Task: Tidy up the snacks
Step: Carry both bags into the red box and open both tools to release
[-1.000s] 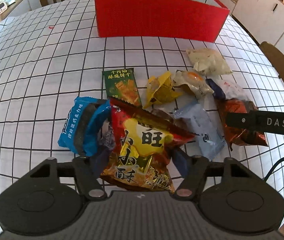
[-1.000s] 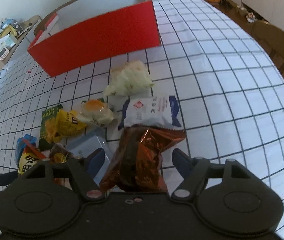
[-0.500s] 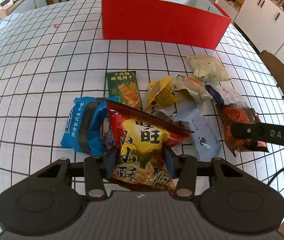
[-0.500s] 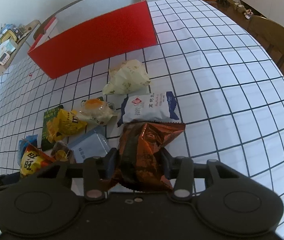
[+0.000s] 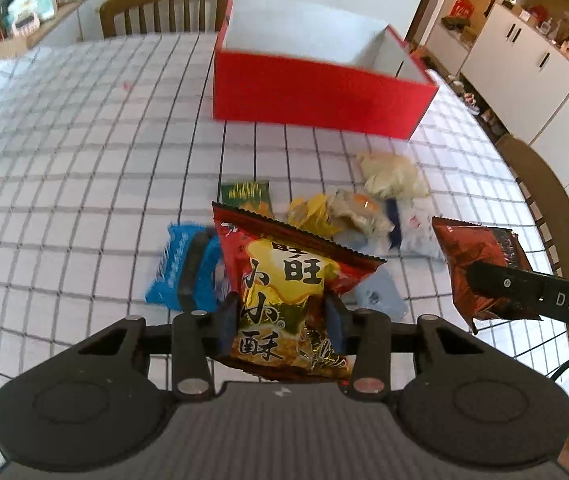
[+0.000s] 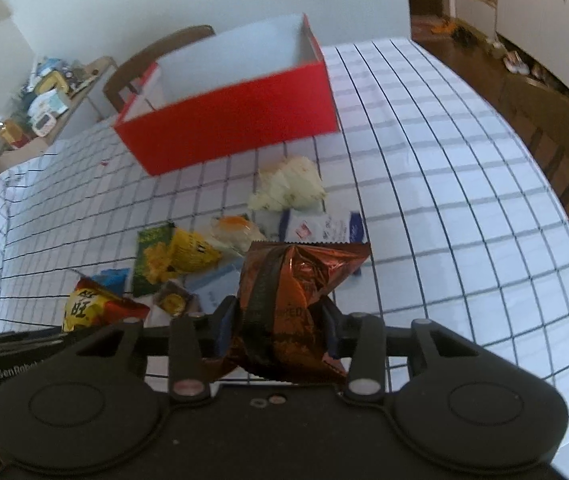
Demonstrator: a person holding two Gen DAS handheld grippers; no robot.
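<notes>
Two grippers, both loaded. Left gripper clenched on the red-and-yellow snack bag, blue pads pinching its lower half from both sides, bag upright, top edge fanned out above the fingers. Right gripper clenched on the copper foil bag, same pinch, bag crumpled and standing up between the fingers. From the left wrist view the copper bag hangs clear of the tablecloth at the right, with the right gripper's black finger across it.

Rest of the snacks sit loose in a cluster on the checked cloth, between the grippers and the red box:
- blue packet, just left of the red-and-yellow bag, partly behind it
- green packet, flat, behind it
- yellow packet, overlapping the green one
- clear packet with orange filling, beside the yellow
- white-and-blue packet, just behind the copper bag
- pale crumpled packet, nearest the box, not touching it
- light blue packet, mostly hidden behind the held bag

Red box is open-topped, white inside, well apart from both grippers. Contents can't be seen from either view. Wooden chair stands behind the table's far edge.
</notes>
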